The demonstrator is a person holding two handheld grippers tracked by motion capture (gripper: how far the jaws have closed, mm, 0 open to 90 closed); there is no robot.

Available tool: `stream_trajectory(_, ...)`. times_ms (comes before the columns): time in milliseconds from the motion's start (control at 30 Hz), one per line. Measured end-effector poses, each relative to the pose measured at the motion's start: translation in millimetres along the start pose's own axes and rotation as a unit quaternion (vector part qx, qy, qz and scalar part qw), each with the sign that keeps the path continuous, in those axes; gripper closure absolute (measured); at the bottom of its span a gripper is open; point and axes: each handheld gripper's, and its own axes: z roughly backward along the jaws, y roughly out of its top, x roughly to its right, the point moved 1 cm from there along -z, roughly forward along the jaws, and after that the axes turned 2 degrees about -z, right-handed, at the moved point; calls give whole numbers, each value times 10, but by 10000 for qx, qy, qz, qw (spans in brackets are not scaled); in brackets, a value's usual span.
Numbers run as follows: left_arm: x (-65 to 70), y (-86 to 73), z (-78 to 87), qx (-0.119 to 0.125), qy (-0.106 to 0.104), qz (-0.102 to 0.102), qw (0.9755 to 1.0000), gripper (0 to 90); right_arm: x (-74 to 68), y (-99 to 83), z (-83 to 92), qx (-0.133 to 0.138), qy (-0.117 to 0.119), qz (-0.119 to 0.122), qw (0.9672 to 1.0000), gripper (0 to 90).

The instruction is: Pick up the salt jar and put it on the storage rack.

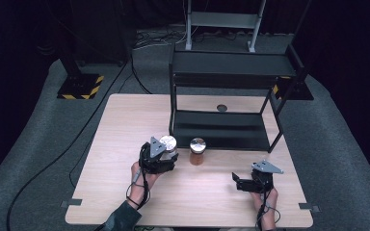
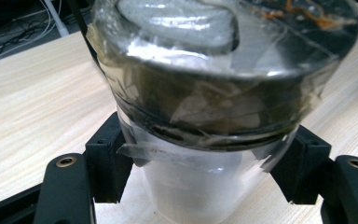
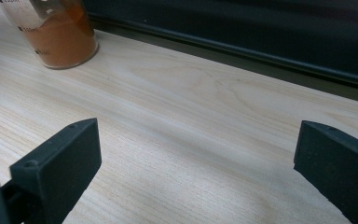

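Gripping a clear, silver-lidded, tape-wrapped jar (image 2: pixel 205 116).

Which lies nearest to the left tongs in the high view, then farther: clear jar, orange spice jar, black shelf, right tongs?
1. Clear jar: gripped in the left tongs.
2. Orange spice jar: just right.
3. Black shelf: behind, right.
4. Right tongs: far right, open.
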Motion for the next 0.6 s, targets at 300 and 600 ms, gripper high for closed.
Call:
stream_trajectory(300,-9,91,53,72,-11,-87,9999,305,2,-1,1,2,7,1,10000,0)
stream_trajectory(600,-29,194,109,123,17,-225,9997,305,1,0,0,-1,5,1,10000,0)
